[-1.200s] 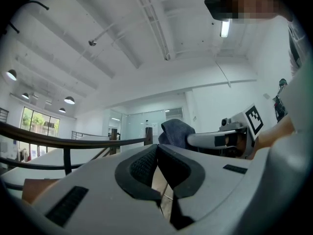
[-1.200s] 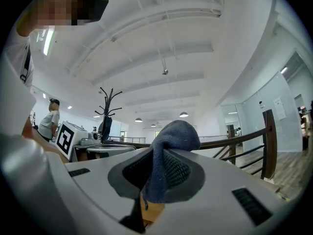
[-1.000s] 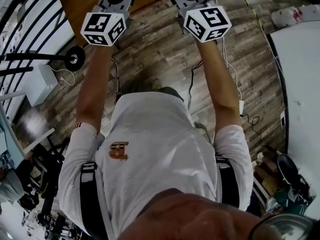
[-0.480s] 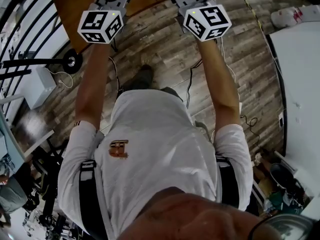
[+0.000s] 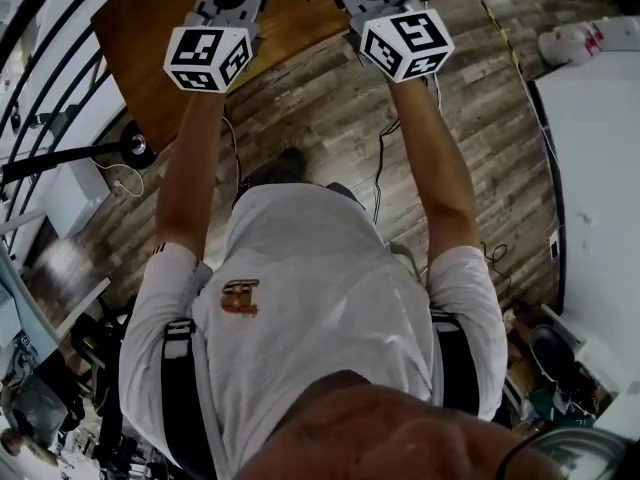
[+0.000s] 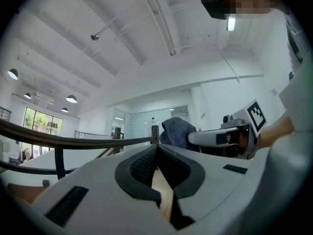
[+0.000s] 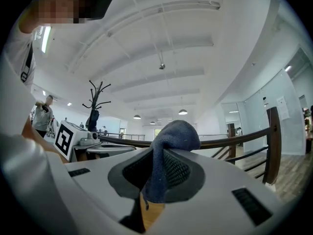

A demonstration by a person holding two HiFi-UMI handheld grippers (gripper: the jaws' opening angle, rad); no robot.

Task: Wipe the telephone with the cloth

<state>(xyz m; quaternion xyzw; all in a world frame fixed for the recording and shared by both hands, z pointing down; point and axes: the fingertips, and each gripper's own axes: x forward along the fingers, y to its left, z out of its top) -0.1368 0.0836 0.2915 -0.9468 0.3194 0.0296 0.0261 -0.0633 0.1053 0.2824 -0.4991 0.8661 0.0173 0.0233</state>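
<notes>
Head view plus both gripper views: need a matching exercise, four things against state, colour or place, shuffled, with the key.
Things:
1. left tool
2. right tool
3. cloth
4. tabletop

Descriptions:
A. dark blue, bunched up over the jaw tips
B. brown wood, at the top of the head view, ahead of both arms
C. jaws together, nothing between them
D. jaws clamped on fabric

Pairs: 1-C, 2-D, 3-A, 4-B
</notes>
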